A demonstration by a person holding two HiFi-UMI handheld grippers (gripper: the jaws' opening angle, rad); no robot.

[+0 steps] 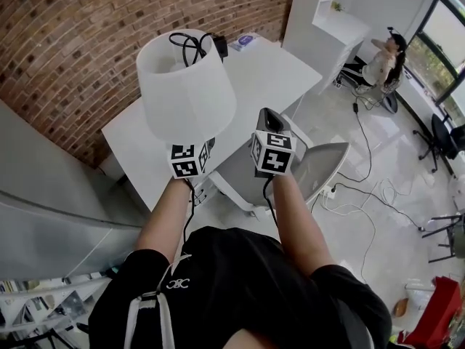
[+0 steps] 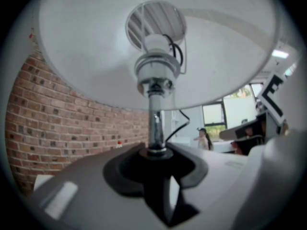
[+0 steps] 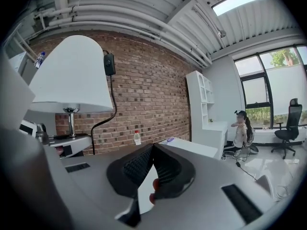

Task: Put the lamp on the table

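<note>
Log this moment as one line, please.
left gripper: shut on chrome stem of white-shaded lamp, carried | right gripper: shut, empty | white rectangular table: ahead, lamp not yet on it

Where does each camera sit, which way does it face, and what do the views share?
Head view: on the person's head, looking steeply down at the lamp and white table; both forearms, left gripper and right gripper show.
Left gripper view: rides the left gripper, looking along its jaws, closed on the lamp's stem, up under the shade.
Right gripper view: rides the right gripper, facing the brick wall; its jaws are together, empty.
Shared: all three show the lamp and brick wall.
</note>
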